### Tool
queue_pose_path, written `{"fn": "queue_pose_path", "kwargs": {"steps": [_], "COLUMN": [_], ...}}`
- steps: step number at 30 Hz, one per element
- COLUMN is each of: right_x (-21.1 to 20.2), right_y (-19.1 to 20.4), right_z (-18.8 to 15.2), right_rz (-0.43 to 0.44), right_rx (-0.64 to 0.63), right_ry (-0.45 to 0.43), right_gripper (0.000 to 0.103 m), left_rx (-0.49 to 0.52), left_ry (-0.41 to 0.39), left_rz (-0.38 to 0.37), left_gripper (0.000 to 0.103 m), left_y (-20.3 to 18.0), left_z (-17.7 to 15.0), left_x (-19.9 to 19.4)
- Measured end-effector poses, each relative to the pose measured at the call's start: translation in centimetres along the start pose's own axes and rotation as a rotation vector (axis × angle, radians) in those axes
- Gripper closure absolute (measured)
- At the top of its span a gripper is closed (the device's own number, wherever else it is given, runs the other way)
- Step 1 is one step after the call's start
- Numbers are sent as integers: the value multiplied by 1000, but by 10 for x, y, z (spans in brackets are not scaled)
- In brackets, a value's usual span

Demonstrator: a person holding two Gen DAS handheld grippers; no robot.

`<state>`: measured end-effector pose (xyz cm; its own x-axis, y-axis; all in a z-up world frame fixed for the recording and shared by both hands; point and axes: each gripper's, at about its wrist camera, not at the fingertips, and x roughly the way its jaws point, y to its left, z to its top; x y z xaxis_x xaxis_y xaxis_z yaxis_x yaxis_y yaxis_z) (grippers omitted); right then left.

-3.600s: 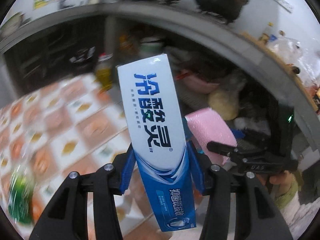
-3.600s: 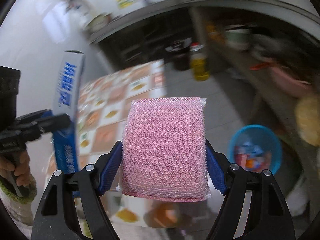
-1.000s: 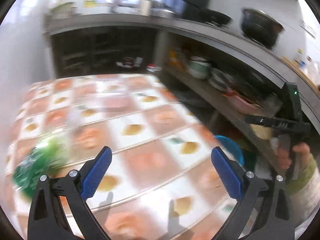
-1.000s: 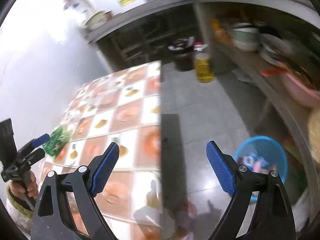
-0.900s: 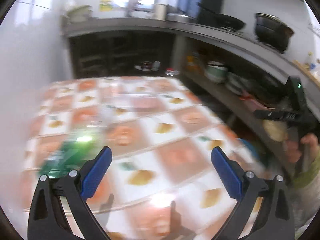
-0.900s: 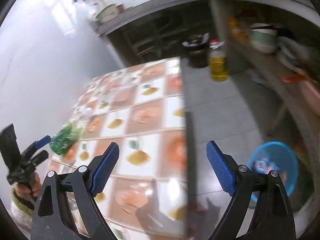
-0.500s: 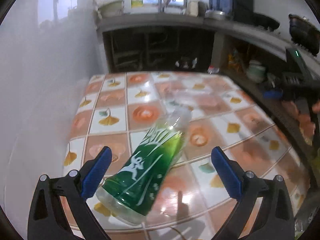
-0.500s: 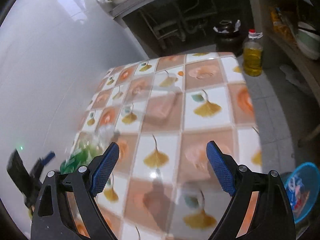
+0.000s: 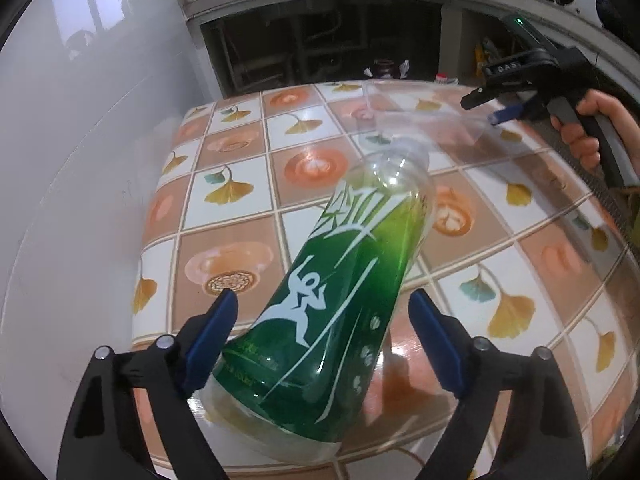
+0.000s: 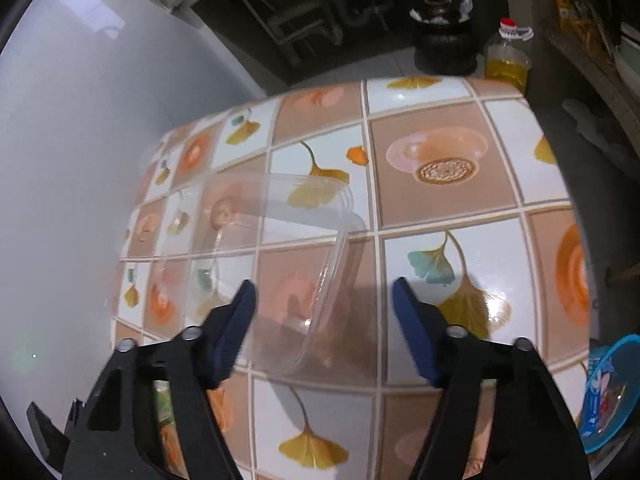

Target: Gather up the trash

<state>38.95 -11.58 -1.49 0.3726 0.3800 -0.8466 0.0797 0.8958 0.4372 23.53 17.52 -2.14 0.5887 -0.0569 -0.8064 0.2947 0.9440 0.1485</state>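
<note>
A green-labelled plastic bottle [image 9: 340, 280] lies on the tiled table [image 9: 240, 160], neck pointing away. My left gripper [image 9: 322, 340] straddles its lower body; the jaws are closing, the left pad sits right beside the bottle and the right pad still shows a gap. A clear plastic container [image 10: 272, 248] rests further along the table, also visible in the left wrist view as the clear container [image 9: 420, 120]. My right gripper [image 10: 326, 320] hangs over its near corner, jaws closing, with the container's rim between the pads but untouched. A hand holds the right gripper [image 9: 500, 108].
A white wall [image 9: 80, 160] runs along the table's left side. On the floor past the table's right edge is a blue basket [image 10: 612, 392] with wrappers in it. A yellow oil bottle [image 10: 508, 60] and a dark jar [image 10: 444, 40] stand beyond the far edge.
Both grippers, which earlier held a toothpaste box and a pink sponge, now hold nothing. They swung from the floor side to over the table, dropped toward the bottle and container, and their jaws have narrowed.
</note>
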Motion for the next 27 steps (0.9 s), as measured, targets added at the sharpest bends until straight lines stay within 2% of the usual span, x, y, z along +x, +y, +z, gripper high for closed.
{"fn": "queue_pose_path", "kwargs": {"steps": [2, 4, 7, 10, 17, 22, 27], "right_x": [6, 9, 7, -2, -34, -64, -92], "right_y": [-1, -2, -6, -11, -34, -51, -54], "right_z": [0, -2, -4, -9, -47, -95, -159], "right_rz": [-1, -1, 15, 0, -10, 6, 16], "right_rx": [8, 14, 24, 21, -17, -80, -210], "right_ry": [15, 29, 34, 27, 36, 64, 95], "right_gripper": [57, 76, 92, 98, 100, 100, 100], "left_rx": [17, 30, 59, 57, -18, -129, -213], "left_ry": [17, 20, 26, 34, 54, 98, 172], "left_rz": [7, 10, 25, 18, -30, -141, -254], "left_gripper": [26, 28, 33, 42, 47, 47, 47], "left_y": [-1, -3, -9, -14, -21, -23, -32], "left_z": [0, -2, -3, -6, -23, -48, -81], "left_x": [3, 2, -2, -7, -24, -50, -74]}}
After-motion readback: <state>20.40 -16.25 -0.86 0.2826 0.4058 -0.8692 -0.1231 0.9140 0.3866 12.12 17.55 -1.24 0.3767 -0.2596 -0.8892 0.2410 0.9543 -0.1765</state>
